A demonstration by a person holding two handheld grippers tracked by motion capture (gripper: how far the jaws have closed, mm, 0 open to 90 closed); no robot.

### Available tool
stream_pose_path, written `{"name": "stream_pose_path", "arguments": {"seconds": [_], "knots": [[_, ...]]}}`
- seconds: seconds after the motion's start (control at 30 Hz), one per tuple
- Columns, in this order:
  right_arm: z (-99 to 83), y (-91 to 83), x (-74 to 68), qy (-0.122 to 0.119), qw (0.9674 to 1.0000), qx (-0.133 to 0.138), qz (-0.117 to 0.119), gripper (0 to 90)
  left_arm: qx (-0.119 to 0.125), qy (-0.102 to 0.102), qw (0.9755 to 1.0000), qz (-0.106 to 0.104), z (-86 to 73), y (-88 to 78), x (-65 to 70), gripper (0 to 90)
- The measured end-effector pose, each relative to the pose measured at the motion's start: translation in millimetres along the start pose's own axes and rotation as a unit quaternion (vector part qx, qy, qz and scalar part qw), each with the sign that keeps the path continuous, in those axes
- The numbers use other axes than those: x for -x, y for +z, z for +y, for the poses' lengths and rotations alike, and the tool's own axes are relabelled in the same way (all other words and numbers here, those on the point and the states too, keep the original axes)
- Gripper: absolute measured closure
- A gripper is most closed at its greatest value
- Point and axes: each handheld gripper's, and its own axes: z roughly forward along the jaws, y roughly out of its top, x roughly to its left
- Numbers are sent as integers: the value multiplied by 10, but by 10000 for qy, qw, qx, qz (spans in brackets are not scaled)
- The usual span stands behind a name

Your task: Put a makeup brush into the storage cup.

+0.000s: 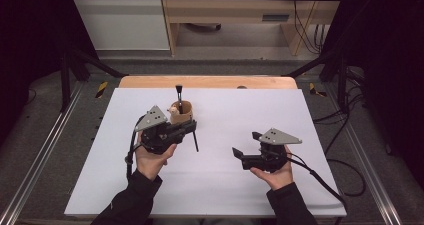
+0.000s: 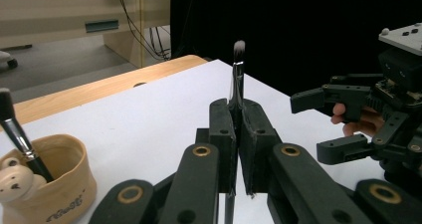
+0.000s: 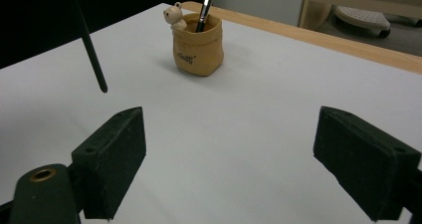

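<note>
Brush [image 2: 238,79] clamped upright between left gripper [image 2: 238,149] pads, handle tip hanging just above white table [image 1: 225,185], beside tan pot [image 1: 181,112]. Right gripper [image 3: 229,159] jaws wide apart, nothing between, well clear.

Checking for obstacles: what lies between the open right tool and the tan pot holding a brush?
Bare white table runs from the right tool to the pot, seen in the right gripper view.

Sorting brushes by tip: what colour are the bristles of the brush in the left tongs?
Grey-white at the brush tip, darker below; clearest in the left gripper view.
</note>
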Motion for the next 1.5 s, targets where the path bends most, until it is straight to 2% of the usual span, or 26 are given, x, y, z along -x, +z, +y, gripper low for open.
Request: {"name": "stream_pose_path", "arguments": {"seconds": [0.27, 0.33, 0.73, 1.03, 1.5], "knots": [[-45, -50, 65, 86, 9999, -54, -135, 105, -132, 85, 9998, 109, 40, -14, -77, 849], [-49, -61, 69, 22, 9997, -98, -206, 96, -157, 107, 9997, 144, 56, -16, -95, 849], [-106, -153, 143, 111, 9996, -39, -254, 101, -268, 204, 9989, 314, 157, 8, -205, 850], [-119, -179, 142, 64, 9992, -97, -377, 78, -278, 278, 9984, 412, 213, 12, -272, 849], [-132, -215, 151, 62, 9991, -144, -396, 80, -269, 308, 9976, 563, 367, 54, -379, 850]]}}
